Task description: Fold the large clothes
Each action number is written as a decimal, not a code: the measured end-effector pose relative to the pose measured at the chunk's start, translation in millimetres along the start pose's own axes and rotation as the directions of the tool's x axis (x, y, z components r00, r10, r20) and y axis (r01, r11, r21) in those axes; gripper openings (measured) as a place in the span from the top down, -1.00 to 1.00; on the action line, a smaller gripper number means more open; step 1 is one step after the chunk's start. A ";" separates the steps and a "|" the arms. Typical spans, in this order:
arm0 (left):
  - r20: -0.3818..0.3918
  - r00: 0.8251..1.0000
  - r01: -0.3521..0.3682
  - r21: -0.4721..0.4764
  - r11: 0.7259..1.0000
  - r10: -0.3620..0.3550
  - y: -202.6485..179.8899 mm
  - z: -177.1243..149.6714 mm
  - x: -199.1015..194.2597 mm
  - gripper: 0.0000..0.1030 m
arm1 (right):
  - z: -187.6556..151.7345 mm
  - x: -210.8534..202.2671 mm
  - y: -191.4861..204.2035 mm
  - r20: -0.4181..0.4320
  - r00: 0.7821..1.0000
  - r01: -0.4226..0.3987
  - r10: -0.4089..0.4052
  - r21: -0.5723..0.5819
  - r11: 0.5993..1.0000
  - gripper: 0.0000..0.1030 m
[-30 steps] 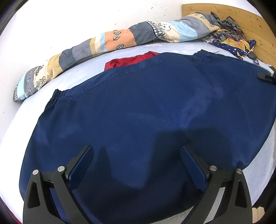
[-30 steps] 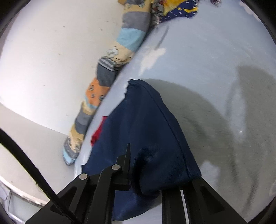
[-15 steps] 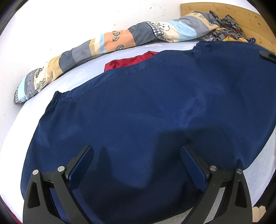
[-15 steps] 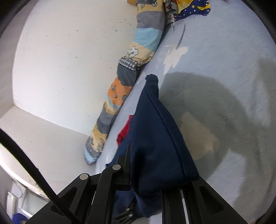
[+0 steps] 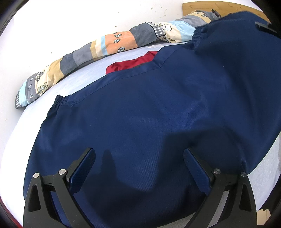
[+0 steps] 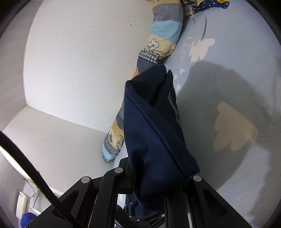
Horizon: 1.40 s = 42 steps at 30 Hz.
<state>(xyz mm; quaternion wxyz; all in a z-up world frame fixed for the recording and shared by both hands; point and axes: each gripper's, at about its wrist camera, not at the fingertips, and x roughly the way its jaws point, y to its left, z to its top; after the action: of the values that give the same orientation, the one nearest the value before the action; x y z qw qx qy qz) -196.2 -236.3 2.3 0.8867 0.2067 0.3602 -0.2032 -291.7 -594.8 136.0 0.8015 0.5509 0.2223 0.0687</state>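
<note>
Left wrist view: the left gripper (image 5: 138,164) is seen lowest in the picture with its jaws spread wide, nothing between them, hovering over a large navy garment (image 5: 149,126) that is spread across most of a pale blue bed sheet (image 5: 73,82). An elastic gathered edge of the garment is seen at its far left, and its far right corner is lifted off the bed. Just beyond the garment's far hem, a red cloth (image 5: 130,64) is partly covered by it. Farther back, a long patchwork bolster (image 5: 98,49) is laid along the white wall (image 5: 70,22), with a wooden headboard (image 5: 216,7) at the far right. In the right wrist view, the right gripper (image 6: 155,177) is closed almost fully on a bunched fold of the navy garment (image 6: 152,126), which is held up off the sheet (image 6: 228,87), with the bolster (image 6: 163,38) and wall (image 6: 79,61) behind it
</note>
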 end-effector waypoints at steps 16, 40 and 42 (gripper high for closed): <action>0.025 0.997 -0.068 -0.280 0.958 0.078 105.8 -4.9 -45.9 -0.94 | -39.5 68.8 74.4 -0.130 0.991 -0.040 0.033 -0.051 0.998 0.76; -0.073 0.919 -0.346 -0.618 0.706 0.386 257.1 -67.2 -132.0 -0.94 | -227.5 243.8 121.5 -0.354 0.904 0.050 -0.241 -0.471 0.881 0.76; -0.071 0.919 -0.344 -0.625 0.701 0.388 258.1 -65.7 -132.6 -0.94 | -225.7 255.2 134.3 -0.344 0.907 0.033 -0.242 -0.516 0.856 0.77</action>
<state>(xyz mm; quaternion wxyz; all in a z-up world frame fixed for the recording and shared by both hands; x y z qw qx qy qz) -188.5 40.2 111.9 0.9381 -0.0390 0.3289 0.1016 -143.5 -260.2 120.6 0.8571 0.2816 0.3942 0.1753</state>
